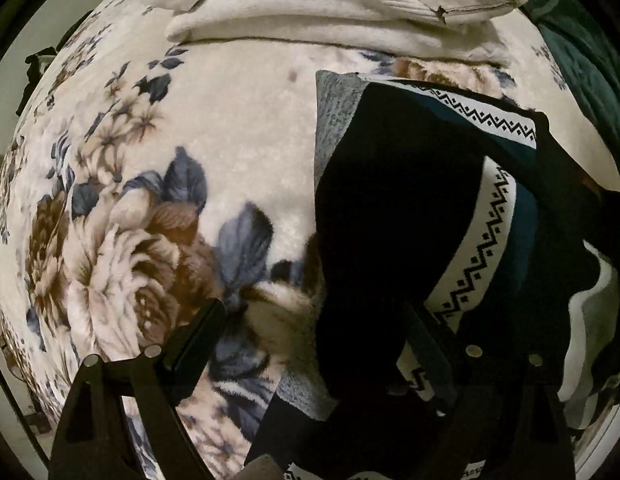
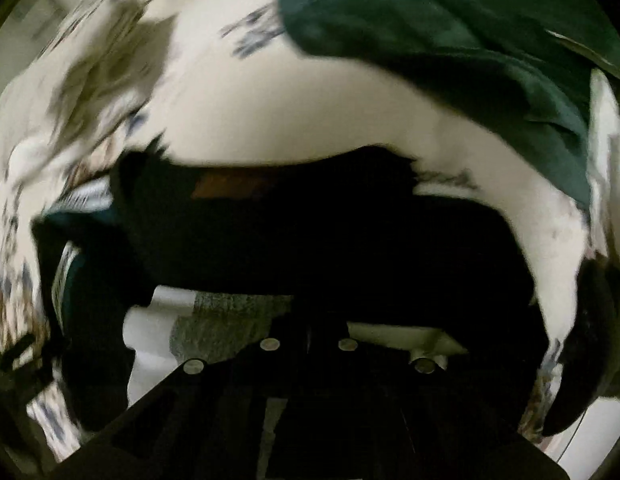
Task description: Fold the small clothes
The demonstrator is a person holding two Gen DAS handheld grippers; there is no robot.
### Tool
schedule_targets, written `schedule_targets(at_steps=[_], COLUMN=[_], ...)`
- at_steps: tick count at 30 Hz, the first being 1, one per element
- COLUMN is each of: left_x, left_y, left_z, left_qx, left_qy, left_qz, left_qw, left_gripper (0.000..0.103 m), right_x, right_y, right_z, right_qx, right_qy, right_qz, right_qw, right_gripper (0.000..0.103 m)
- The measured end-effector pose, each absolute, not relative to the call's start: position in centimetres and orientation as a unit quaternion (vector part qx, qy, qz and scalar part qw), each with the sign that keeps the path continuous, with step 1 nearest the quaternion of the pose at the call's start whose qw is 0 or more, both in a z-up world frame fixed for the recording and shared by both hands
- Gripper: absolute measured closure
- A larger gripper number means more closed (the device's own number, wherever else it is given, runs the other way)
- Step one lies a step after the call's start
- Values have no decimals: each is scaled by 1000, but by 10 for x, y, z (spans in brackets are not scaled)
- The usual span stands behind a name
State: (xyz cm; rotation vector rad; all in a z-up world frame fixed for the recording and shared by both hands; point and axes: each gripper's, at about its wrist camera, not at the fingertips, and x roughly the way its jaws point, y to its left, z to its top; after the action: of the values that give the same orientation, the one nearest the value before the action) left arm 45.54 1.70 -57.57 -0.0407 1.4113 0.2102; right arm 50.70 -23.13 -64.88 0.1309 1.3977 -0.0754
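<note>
A floral fleece blanket [image 1: 157, 184] covers the whole work surface, with a cream pillow [image 1: 318, 12] at its far edge and a dark green cloth [image 2: 450, 52] bunched beyond. On it lies the black garment with white zigzag bands [image 1: 398, 208], partly doubled over, a grey panel showing along its near edge. The left gripper [image 1: 314, 344] hangs above it with jaws spread wide: one finger over bare blanket, the other over the dark cloth, nothing pinched. The right gripper [image 2: 307, 340] has its jaws pressed together low over the garment's black fabric; the blur hides whether any fabric is caught. To fold well, the left should probably pin the near hem so the layers stay square.
</note>
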Motion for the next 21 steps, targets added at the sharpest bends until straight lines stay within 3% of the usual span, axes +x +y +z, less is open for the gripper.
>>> schedule_targets(at_steps=[7,8,9,11,21], left_x=[450,447,444,432,345], left_y=[23,25,26,27,8], left_z=[-568,-565,-561,-554,-548], left_qx=[-30,-34,-34,-29,68], left_qy=[647,646,644,641,657], left_qz=[96,93,89,77,23], left_qw=[756,757,759,763,750], left_gripper=[13,13,13,13,13], right_x=[512,501,488,459,266], right_y=[-248,-259,-269,-290,-392], right_z=[-654,-649,-641,-634,-622], right_qx=[125,144,162,190,278], right_qy=[662,659,651,645,667], right_qz=[-27,-27,-31,-44,-123], right_qw=[739,738,741,739,680], right_gripper=[101,93,73,47,45])
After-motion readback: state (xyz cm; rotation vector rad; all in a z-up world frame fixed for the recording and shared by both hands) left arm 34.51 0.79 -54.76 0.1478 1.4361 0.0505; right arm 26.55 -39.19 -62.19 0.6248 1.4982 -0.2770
